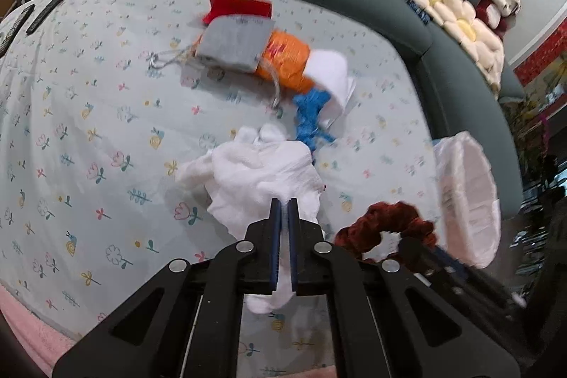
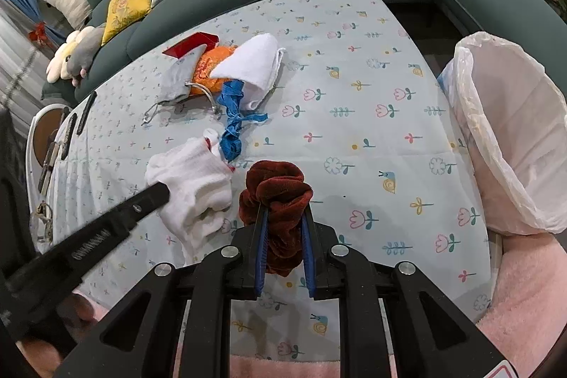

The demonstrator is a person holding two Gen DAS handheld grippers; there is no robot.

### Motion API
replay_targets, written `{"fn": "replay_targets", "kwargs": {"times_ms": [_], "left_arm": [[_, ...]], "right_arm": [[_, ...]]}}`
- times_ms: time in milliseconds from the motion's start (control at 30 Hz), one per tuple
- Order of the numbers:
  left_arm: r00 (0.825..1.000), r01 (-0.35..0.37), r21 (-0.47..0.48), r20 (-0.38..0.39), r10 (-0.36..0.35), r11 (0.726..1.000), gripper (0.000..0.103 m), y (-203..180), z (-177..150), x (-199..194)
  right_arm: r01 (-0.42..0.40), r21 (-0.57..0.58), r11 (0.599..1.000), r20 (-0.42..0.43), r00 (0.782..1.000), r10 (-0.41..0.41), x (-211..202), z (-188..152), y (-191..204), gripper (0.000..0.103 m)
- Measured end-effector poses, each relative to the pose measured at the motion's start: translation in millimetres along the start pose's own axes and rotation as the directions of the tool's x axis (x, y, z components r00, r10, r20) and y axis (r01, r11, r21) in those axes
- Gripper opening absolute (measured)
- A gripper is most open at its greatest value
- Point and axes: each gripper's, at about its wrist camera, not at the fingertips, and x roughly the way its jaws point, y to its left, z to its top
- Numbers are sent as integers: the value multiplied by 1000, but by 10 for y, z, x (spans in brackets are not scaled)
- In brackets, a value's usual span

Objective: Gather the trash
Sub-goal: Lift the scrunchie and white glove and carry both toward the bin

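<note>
- Two pieces of trash are in my grippers at once: my left gripper (image 1: 283,201) is pressed together on a fold of the crumpled white tissue (image 1: 255,172), and my right gripper (image 2: 284,211) pinches the dark red scrunchie (image 2: 276,197) between its blue pads.
- The tissue's near end hangs through my left jaws while most of it spreads over the flowered tablecloth (image 1: 88,130) ahead of the tips; whether it is lifted clear I cannot tell.
- The scrunchie bulges above my right fingertips and droops between the fingers (the jaws stand a little apart because the fabric is thick).
- The relation that matters: the bin with the white liner (image 2: 503,137) stands at the table's right edge, its open mouth tilted toward the table. It lies to the right of both tools, near my right gripper and farther from my left.
- I judge my right hand goes first, a short sweep rightward and over the rim. My left would have to cross the space where the right tool is, so it should wait.
- Both tools point steeply down at the table, side by side, the left one's fingers reaching in beside the scrunchie in the right view.
- More clutter lies further back, well apart from my tips: a blue rag (image 2: 232,126), a white cloth (image 2: 255,66), an orange packet (image 1: 287,59), a grey pouch (image 1: 234,41).
</note>
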Motion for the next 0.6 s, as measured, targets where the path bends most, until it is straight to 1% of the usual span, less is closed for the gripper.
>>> {"fn": "replay_targets", "kwargs": {"times_ms": [167,333,467,600], "left_arm": [[997,39,-10,68,-38,999,4,-53,152,-271],[987,87,1,134,-87,996,4,-205,312,-563],[980,113,38,162,-118,993,4,-411,396,-701],[975,131,83,167,-143,988,4,-658,429,-748]], "right_arm": [[-17,4,1000,34,999,17,-140,36,3,16],[-33,4,999,76,997,32,-313,99,8,16],[-46,11,999,123,991,44,-499,173,-19,16],[-56,29,998,165,985,50,-673,253,-95,16]]}}
